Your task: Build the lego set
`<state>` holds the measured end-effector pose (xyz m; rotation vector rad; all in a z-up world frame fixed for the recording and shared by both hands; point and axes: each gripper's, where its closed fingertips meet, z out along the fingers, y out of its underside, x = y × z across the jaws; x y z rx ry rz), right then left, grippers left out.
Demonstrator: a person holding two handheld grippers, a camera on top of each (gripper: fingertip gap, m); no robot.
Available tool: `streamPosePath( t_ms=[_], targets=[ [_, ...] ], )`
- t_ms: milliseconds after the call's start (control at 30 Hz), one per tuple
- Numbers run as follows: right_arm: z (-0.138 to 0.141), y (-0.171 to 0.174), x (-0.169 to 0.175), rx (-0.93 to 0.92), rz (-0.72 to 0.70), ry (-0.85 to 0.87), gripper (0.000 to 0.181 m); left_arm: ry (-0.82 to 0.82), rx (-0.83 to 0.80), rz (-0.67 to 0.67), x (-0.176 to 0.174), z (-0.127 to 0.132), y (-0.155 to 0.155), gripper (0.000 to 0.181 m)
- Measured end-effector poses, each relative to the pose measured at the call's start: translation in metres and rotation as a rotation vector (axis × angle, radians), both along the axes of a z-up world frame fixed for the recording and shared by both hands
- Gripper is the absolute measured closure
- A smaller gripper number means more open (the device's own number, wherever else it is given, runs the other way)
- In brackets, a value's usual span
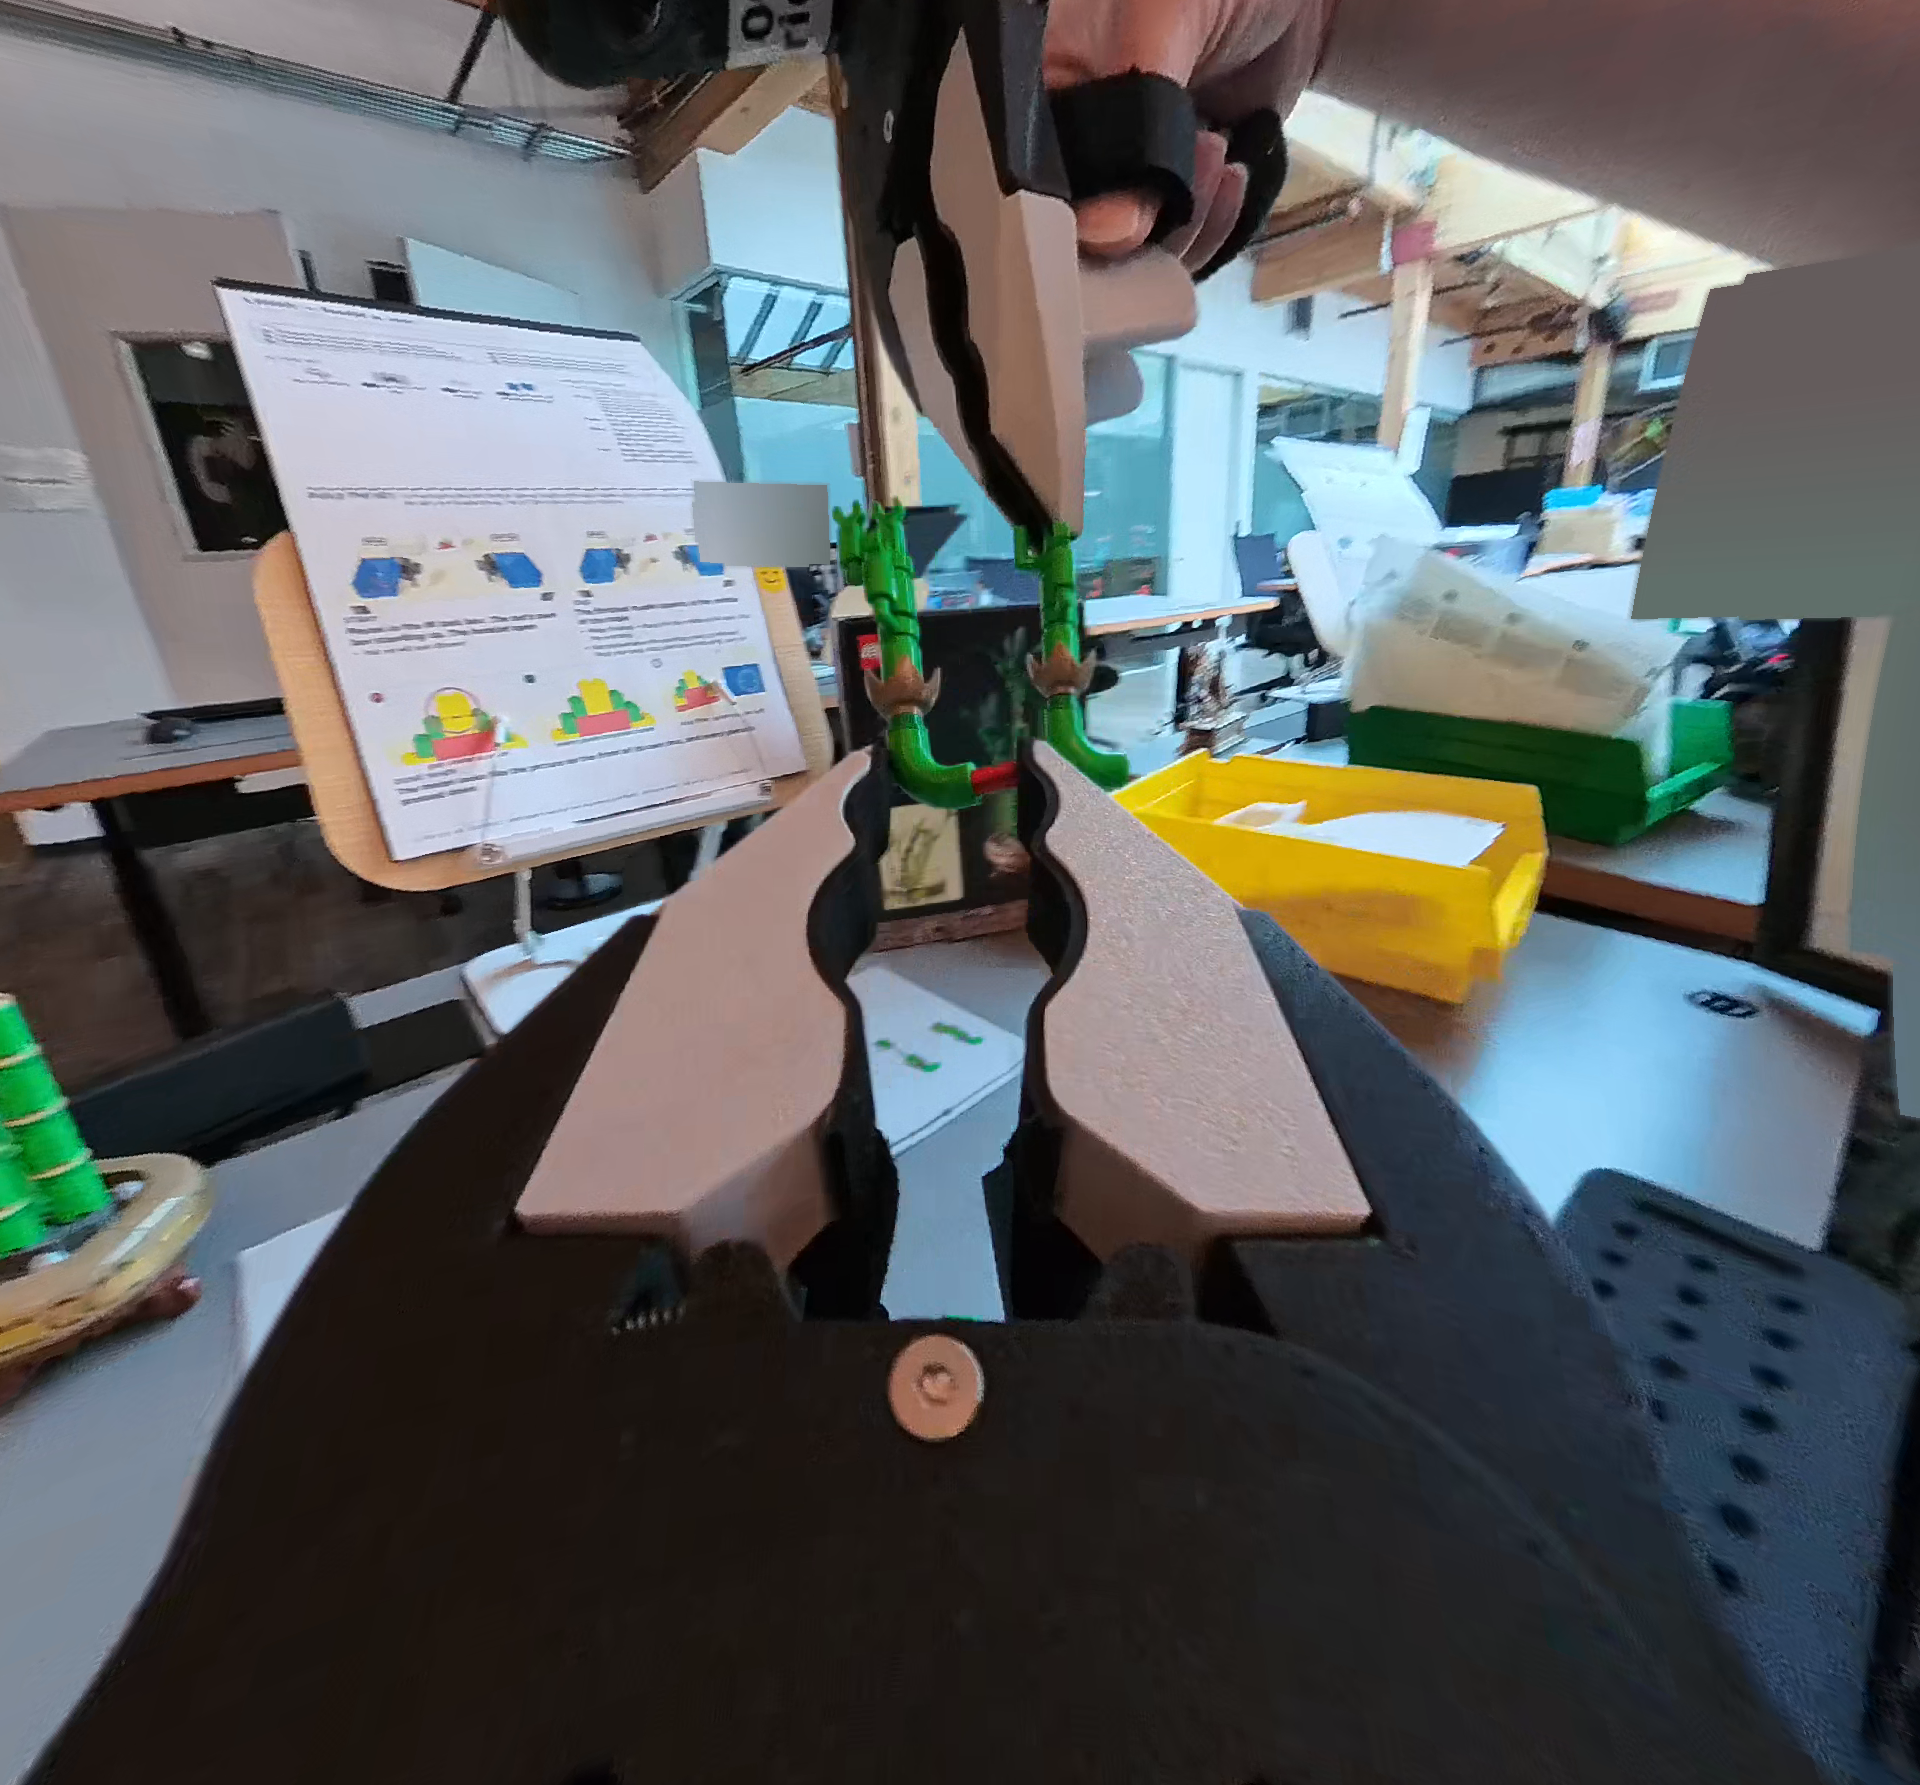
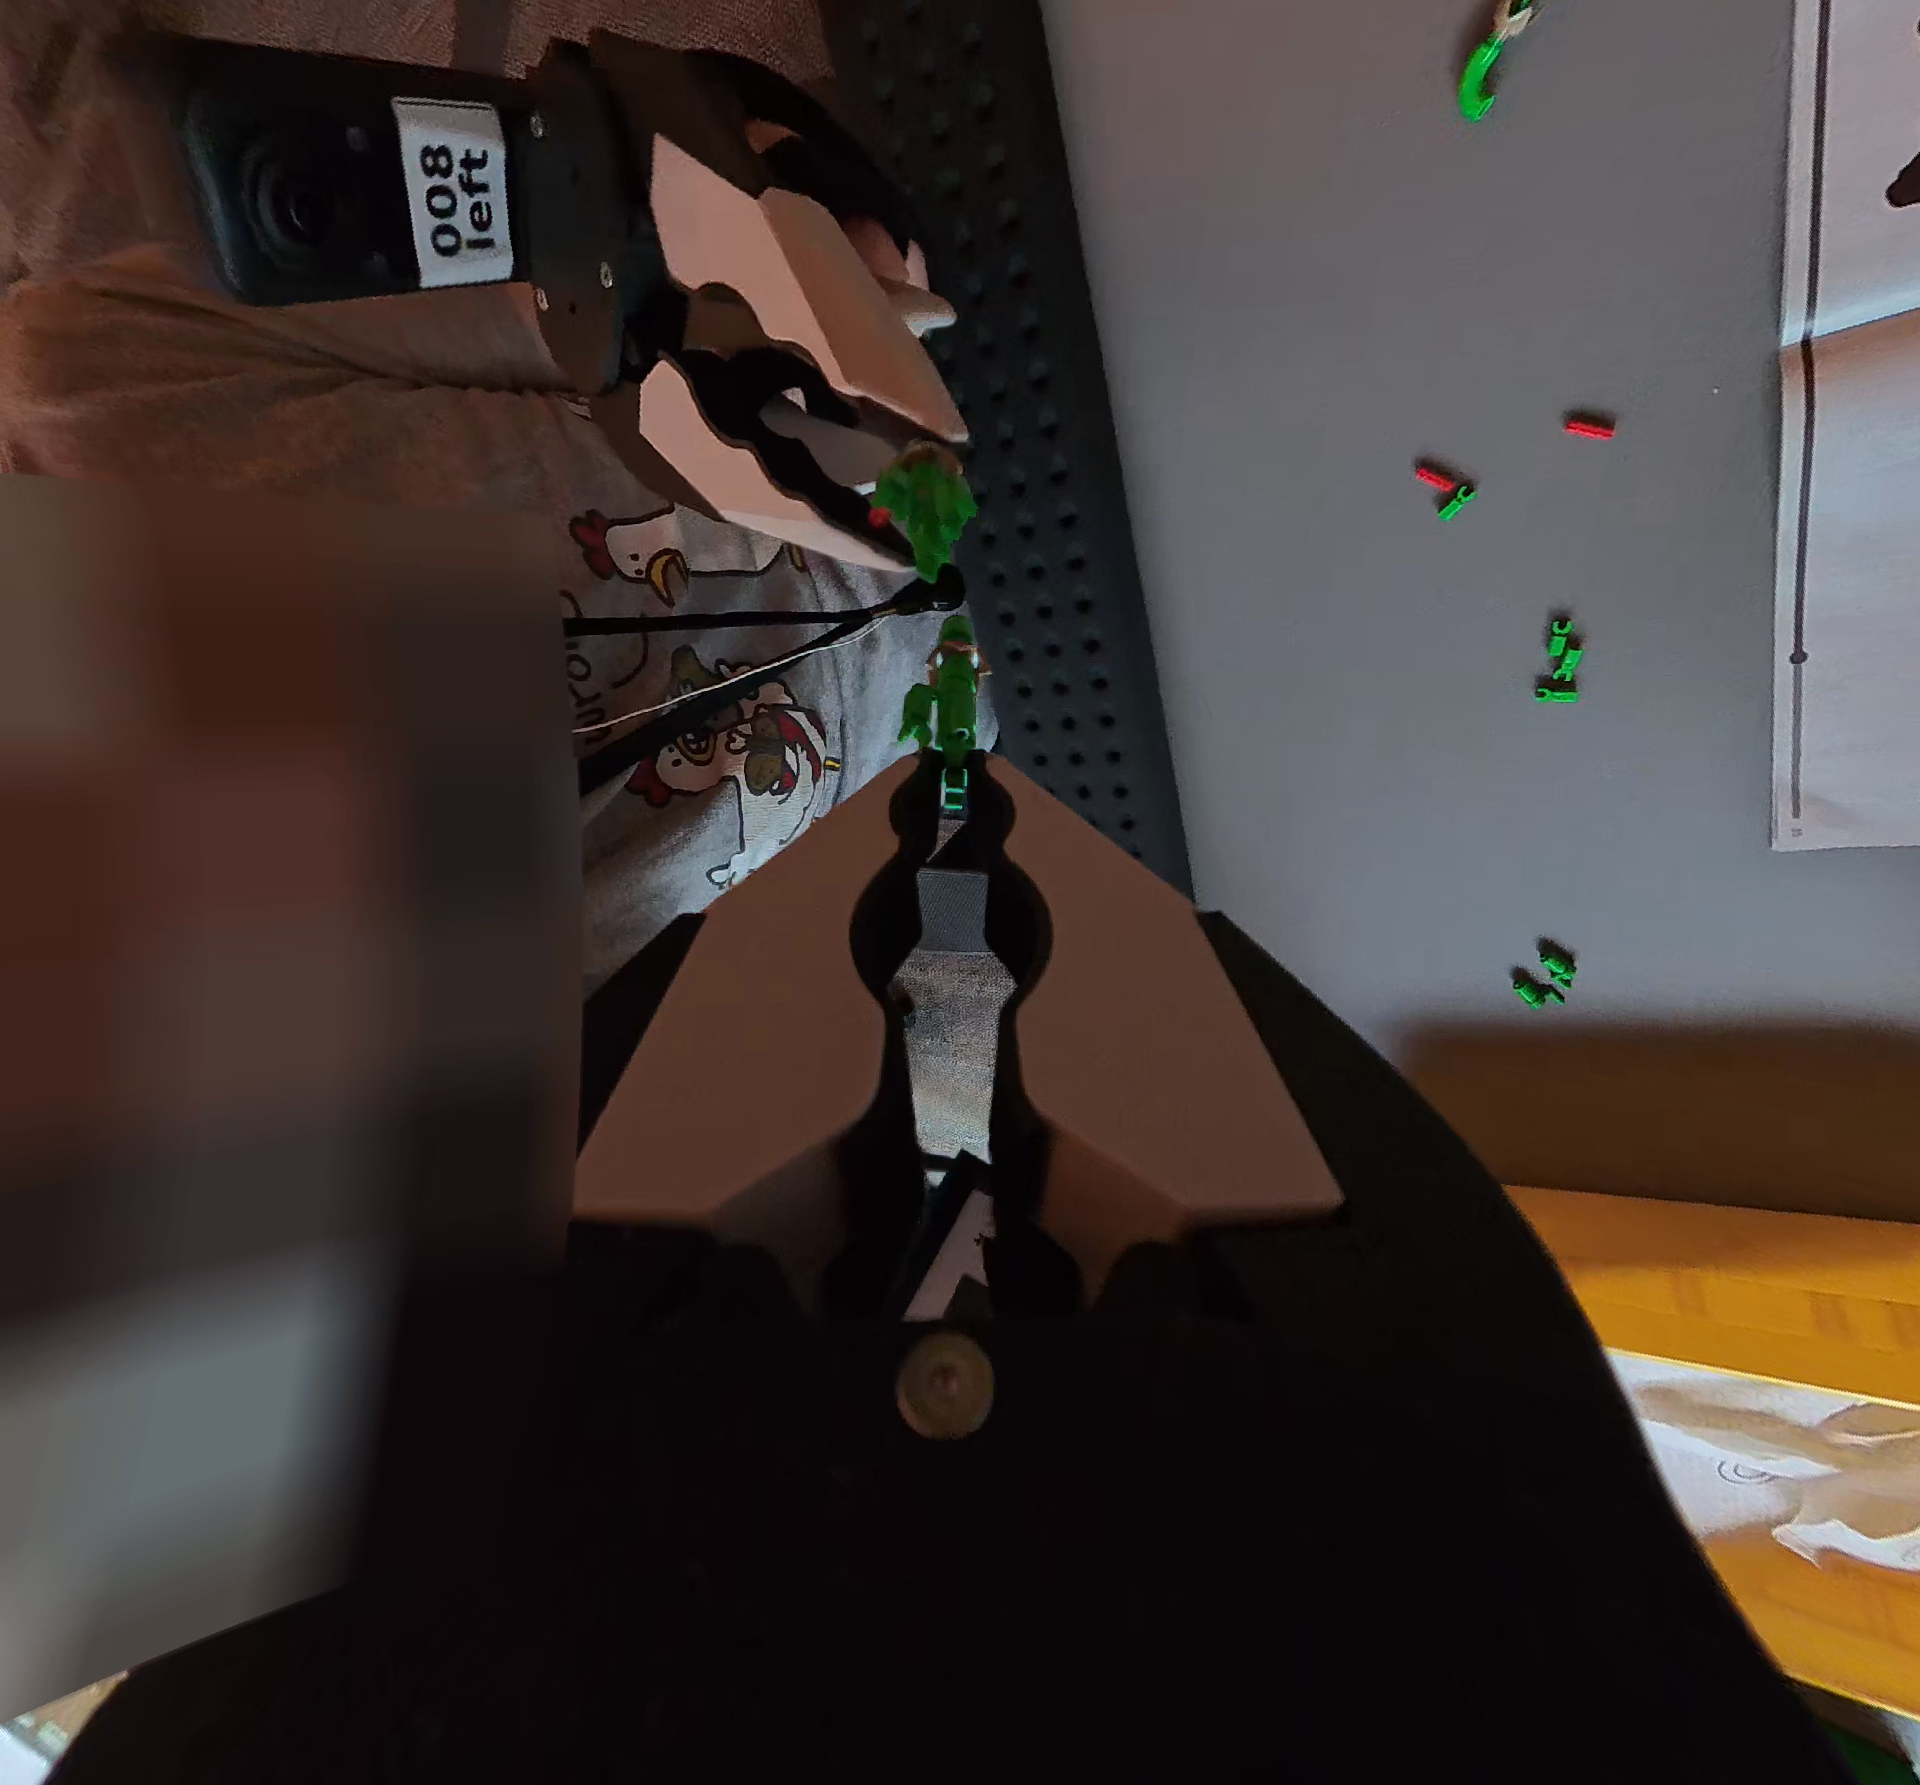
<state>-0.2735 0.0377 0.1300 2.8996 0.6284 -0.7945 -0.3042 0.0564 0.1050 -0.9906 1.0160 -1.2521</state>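
Two green bamboo stalks with brown collars hang in mid-air in the left wrist view. My left gripper is shut on the curved foot of the left stalk, where a red pin sticks out towards the right stalk. My right gripper comes down from above and is shut on the top of the right stalk. The two stalks stand side by side, feet close together. In the right wrist view my right gripper pinches its stalk, and the left gripper holds the other one just beyond.
An instruction sheet on a stand is at the left, and the set's box is behind the stalks. A yellow bin and a green bin are at the right. A part-built bamboo model is at far left. Loose green pieces and red pins lie on the grey table. About 6 centimetres separates my left fingertips from my right.
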Motion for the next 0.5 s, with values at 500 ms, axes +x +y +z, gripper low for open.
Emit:
streamPosePath(
  t_ms=[500],
  targets=[
    [-0.076, -0.035, 0.035, 0.104, -0.035, 0.180, 0.178, 0.067, -0.196, 0.012, -0.031, -0.044, 0.052, 0.159]
  ],
)
